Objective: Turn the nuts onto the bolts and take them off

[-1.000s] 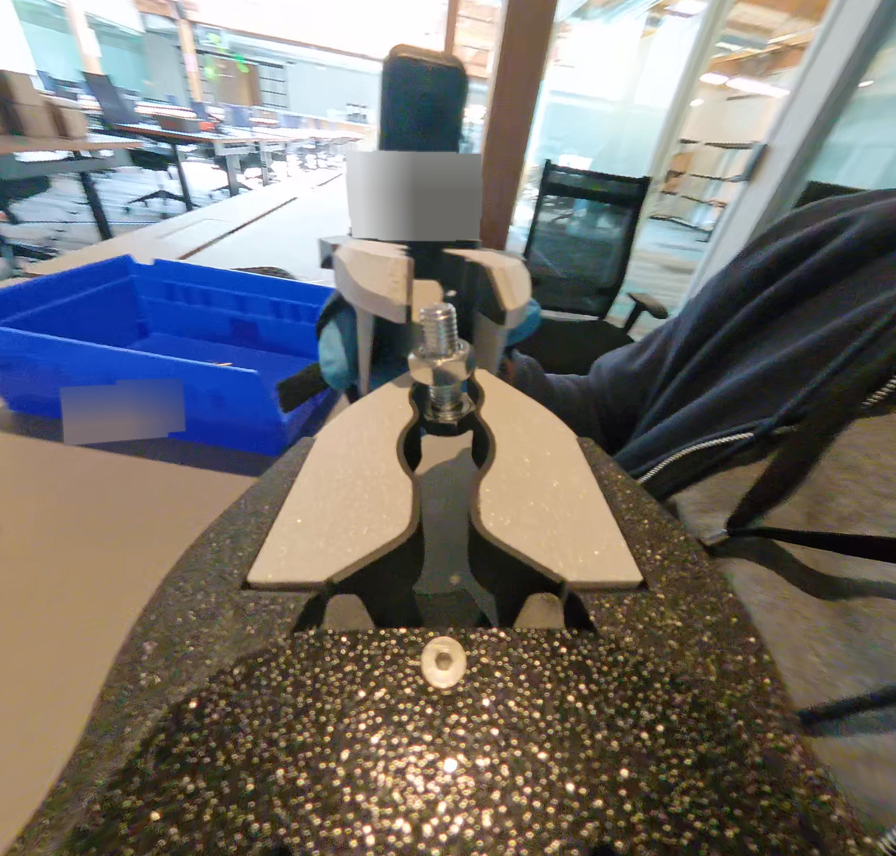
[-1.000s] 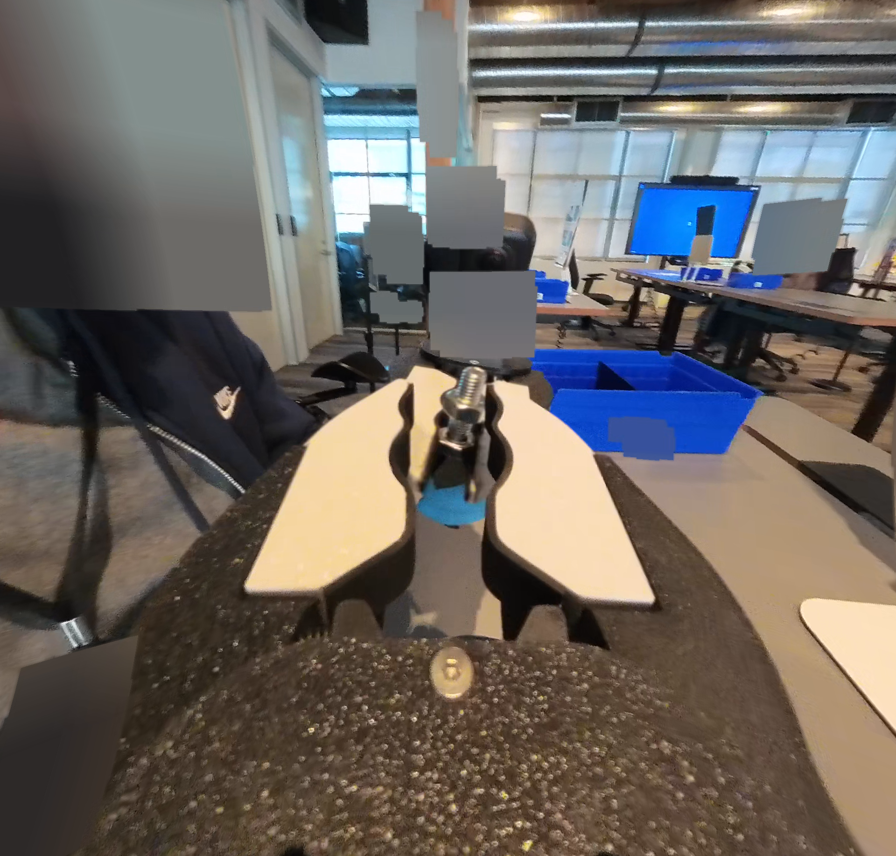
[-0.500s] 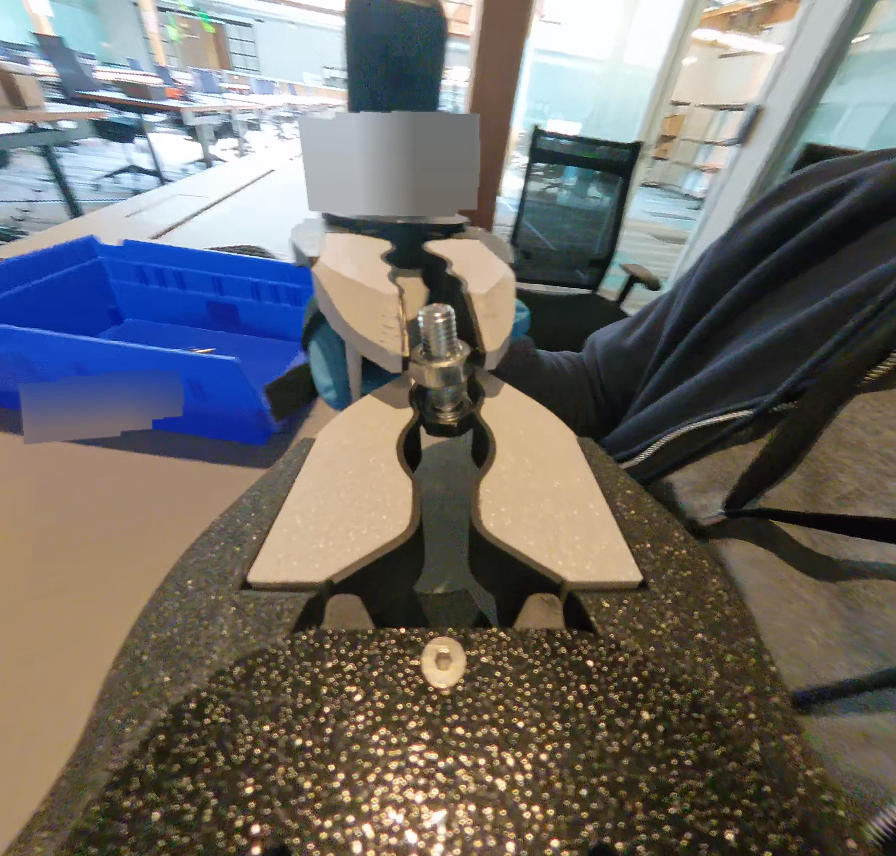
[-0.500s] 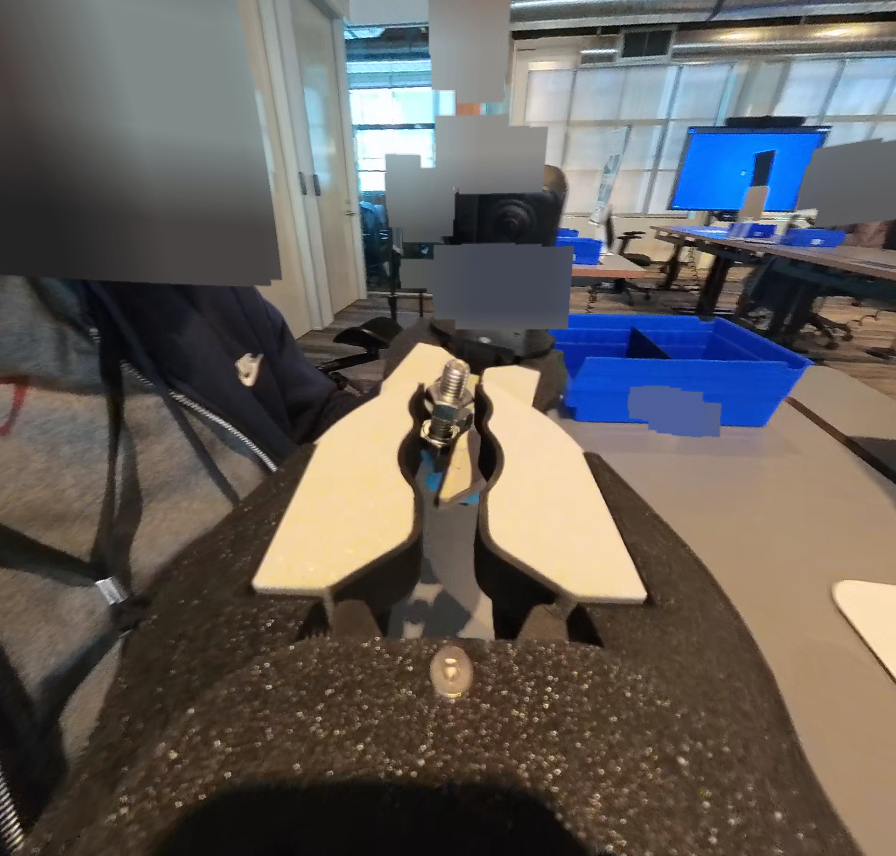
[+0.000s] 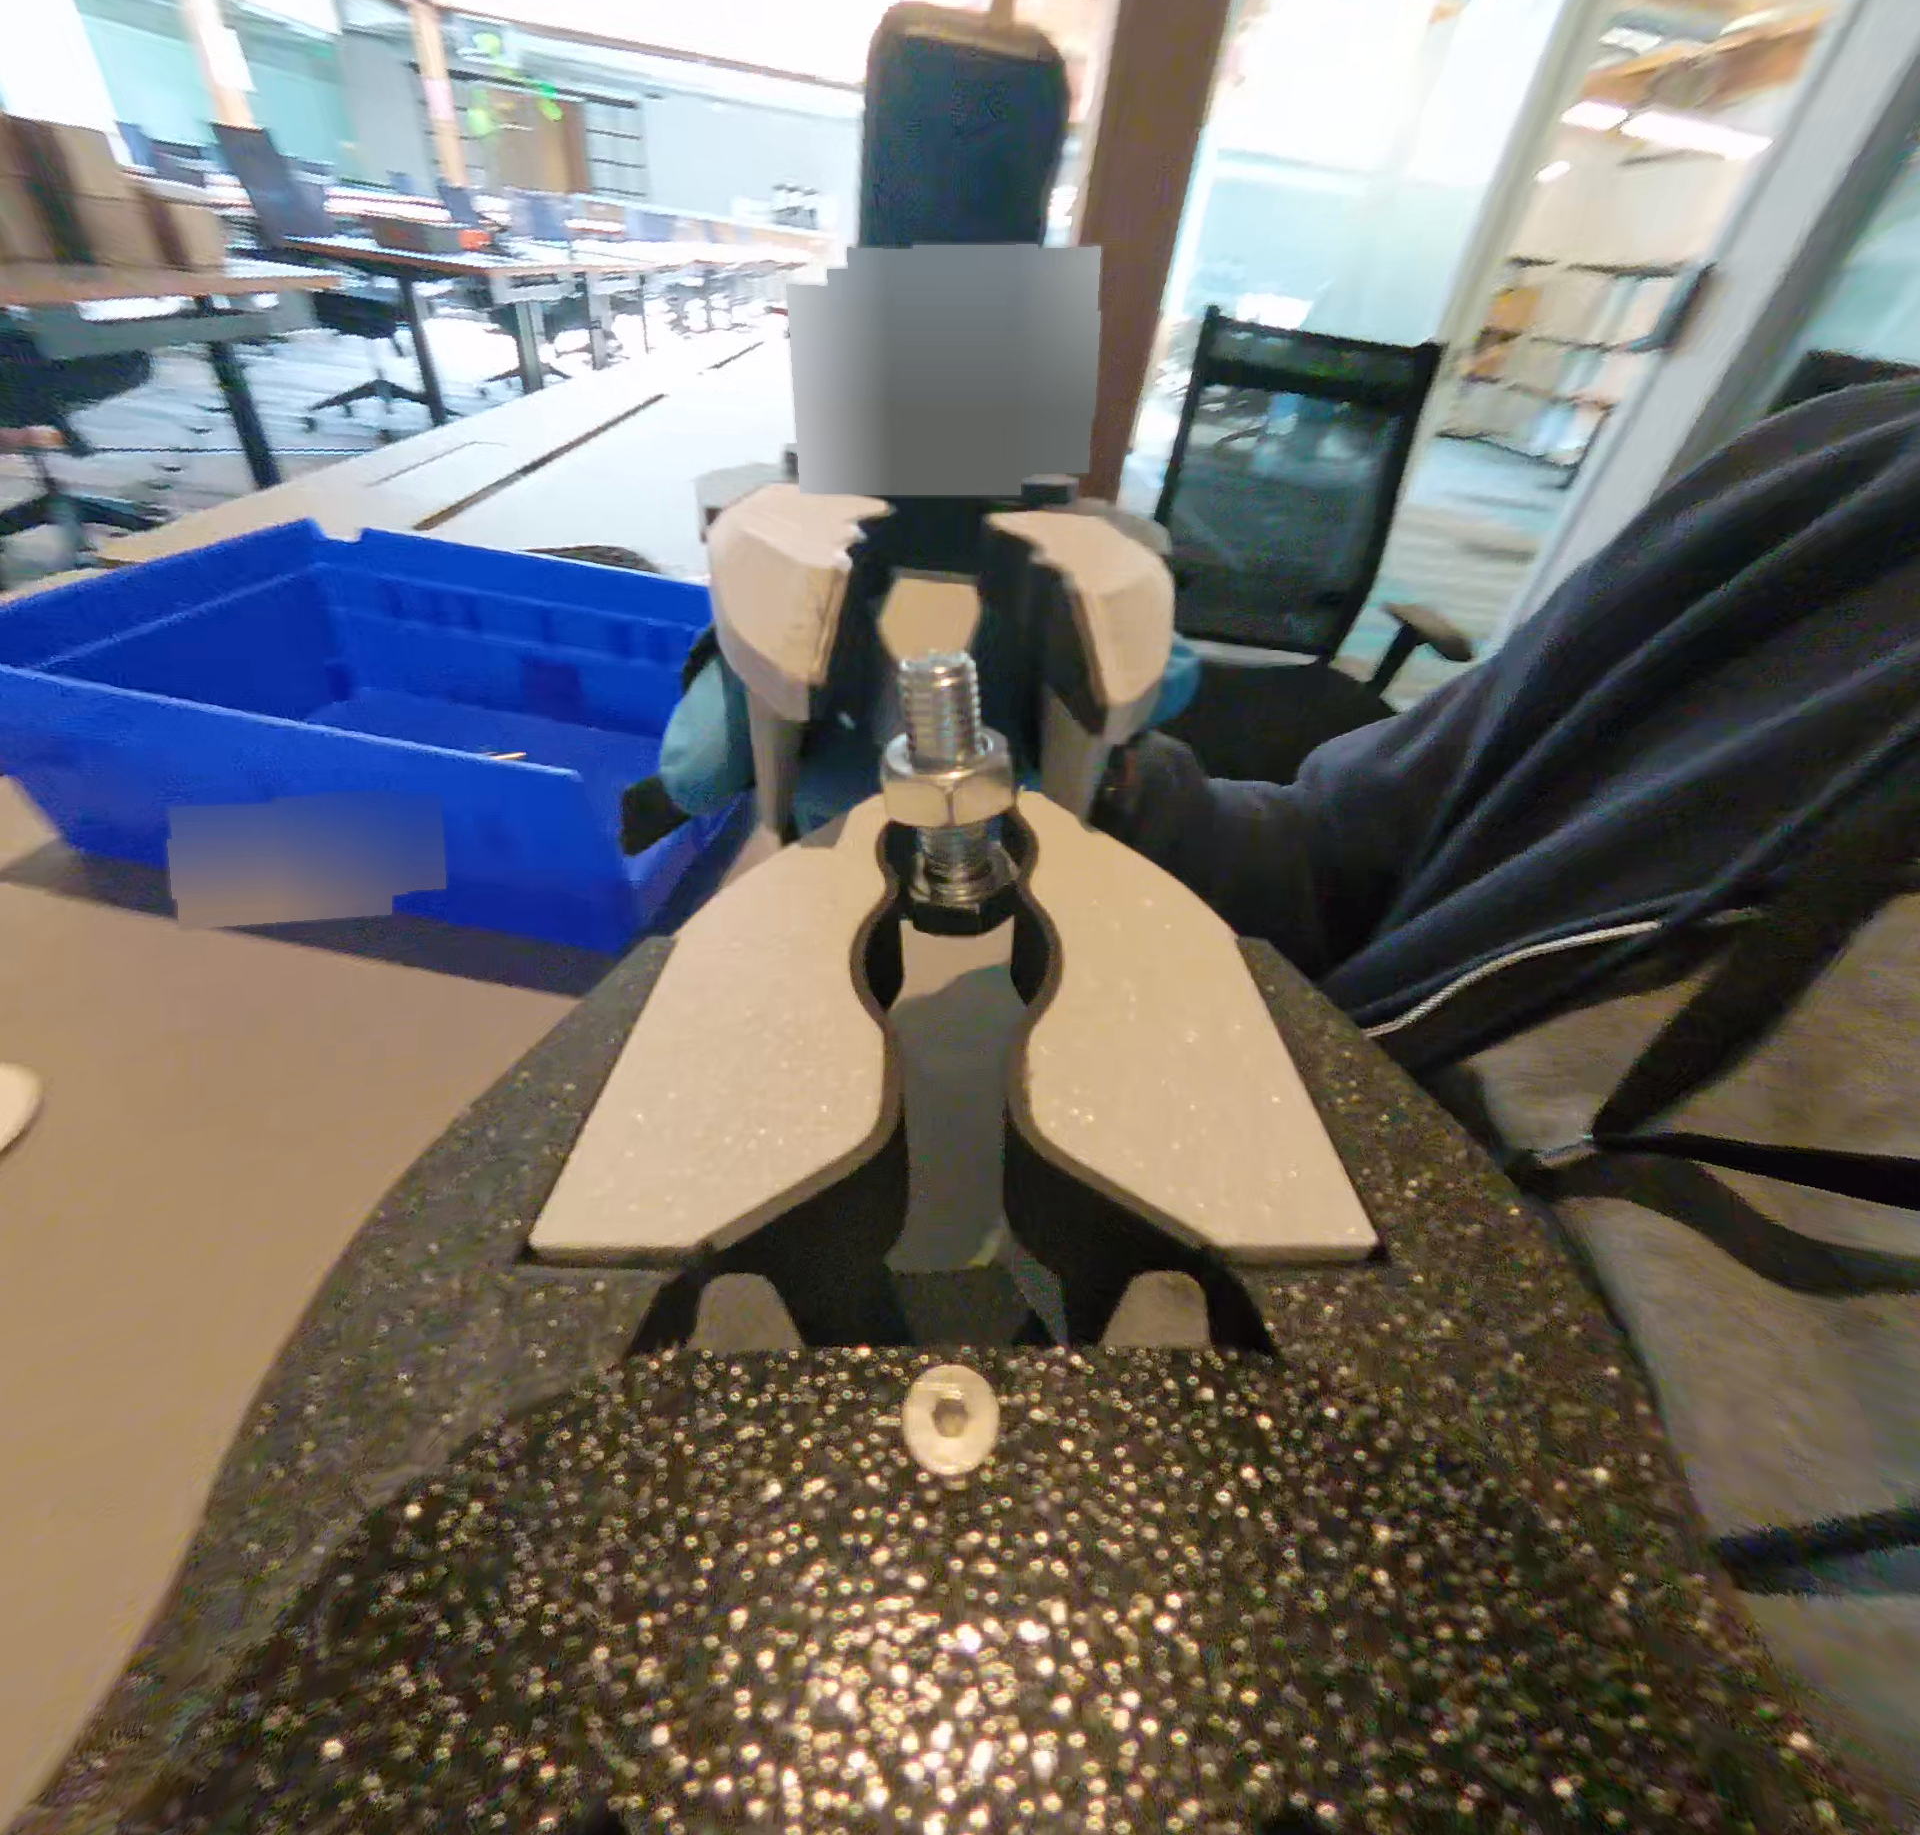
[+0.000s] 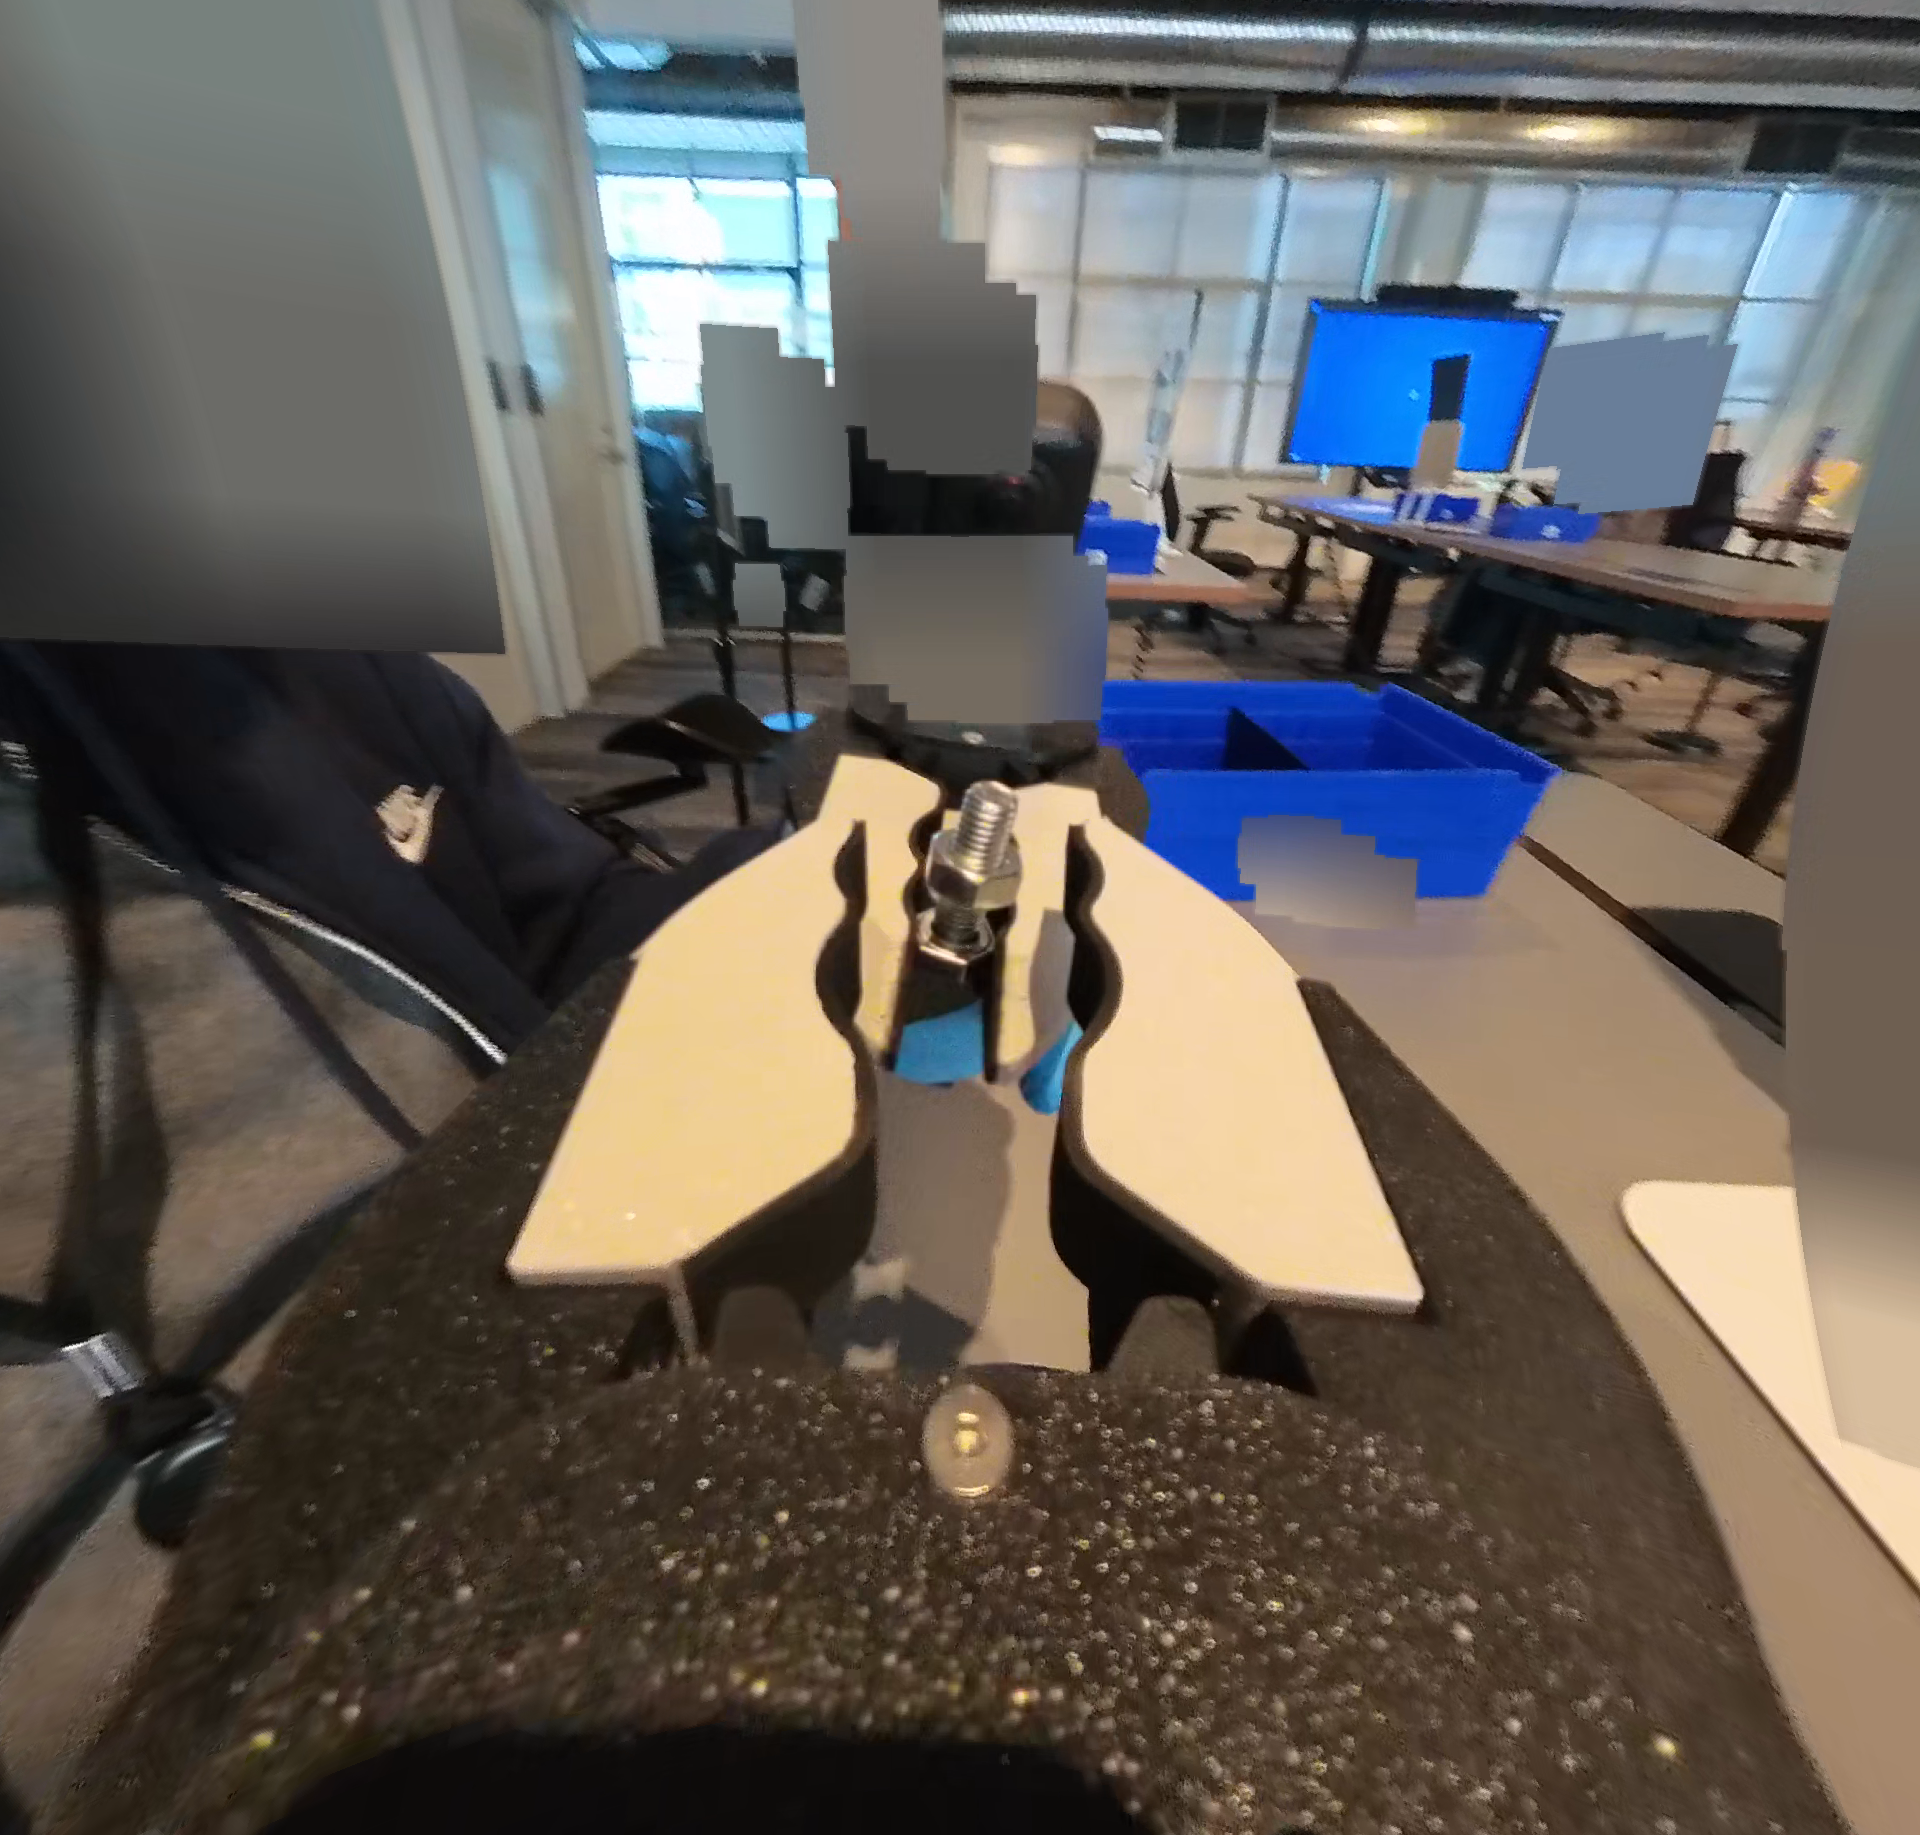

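Note:
A silver bolt (image 5: 938, 689) stands upright with a hex nut (image 5: 945, 790) partway down its thread. My left gripper (image 5: 948, 850) is shut on the bolt's head, thread pointing up. My right gripper (image 5: 940, 642) faces it from just behind the bolt, its jaws apart and touching nothing. In the right wrist view the bolt (image 6: 985, 817) and nut (image 6: 971, 876) stand between the spread fingers of my right gripper (image 6: 966, 835). The left gripper (image 6: 958, 954) holds the bolt from below there.
A blue bin (image 5: 312, 705) sits on the grey table (image 5: 208, 1110) to the left, also in the right wrist view (image 6: 1351, 777). A person in a dark jacket (image 5: 1558, 746) is close on the right. A white flat object (image 6: 1714, 1318) lies on the table. Some 4 cm of space lies between my two pairs of fingers. The white flat object (image 6: 1714, 1318) is about equally far from each gripper, around 35 cm.
My right gripper was closed around the nut half a second ago; its jaws have now opened off it. More thread shows between nut and bolt head. The left gripper still holds the bolt.

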A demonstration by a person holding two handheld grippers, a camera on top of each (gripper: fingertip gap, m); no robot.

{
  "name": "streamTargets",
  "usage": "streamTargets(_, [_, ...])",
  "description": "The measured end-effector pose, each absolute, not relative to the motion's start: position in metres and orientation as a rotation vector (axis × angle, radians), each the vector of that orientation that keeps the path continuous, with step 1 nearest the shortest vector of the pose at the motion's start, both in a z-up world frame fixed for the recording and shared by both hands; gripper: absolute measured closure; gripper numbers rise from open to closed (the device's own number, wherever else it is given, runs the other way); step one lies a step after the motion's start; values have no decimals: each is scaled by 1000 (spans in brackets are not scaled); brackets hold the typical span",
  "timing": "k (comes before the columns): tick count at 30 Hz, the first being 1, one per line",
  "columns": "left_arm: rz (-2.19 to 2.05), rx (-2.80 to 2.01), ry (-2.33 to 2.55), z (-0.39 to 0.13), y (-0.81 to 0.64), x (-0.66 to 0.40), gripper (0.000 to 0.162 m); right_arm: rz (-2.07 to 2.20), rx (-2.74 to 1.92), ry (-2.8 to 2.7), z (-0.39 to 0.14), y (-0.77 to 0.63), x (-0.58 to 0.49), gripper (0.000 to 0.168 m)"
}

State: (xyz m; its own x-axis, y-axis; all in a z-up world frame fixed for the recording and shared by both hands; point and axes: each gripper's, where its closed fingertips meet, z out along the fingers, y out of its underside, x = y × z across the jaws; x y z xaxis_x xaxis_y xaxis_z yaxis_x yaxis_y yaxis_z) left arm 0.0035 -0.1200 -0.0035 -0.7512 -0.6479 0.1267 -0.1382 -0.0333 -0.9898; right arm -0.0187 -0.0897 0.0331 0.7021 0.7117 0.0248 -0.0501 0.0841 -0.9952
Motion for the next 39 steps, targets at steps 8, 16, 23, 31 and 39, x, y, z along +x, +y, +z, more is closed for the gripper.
streamTargets(8, [-2016,-713,1985,-1,-141,-16,147,800,-1310,-672,36,-106,-26,141])
streamTargets(16, [-2028,-698,1992,0,-142,-19,147,826,-1319,-704,29,-104,-38,150])
streamTargets(23, [-1589,-895,1790,-9,-101,20,146,469,-1473,-520,24,-73,-12,150])
streamTargets(31, [-1829,-825,1872,-3,-120,3,146,621,-1387,-640,31,-91,-29,135])
streamTargets(39, [-2016,-733,1974,-1,-138,-15,147,769,-1336,-656,33,-100,-31,142])
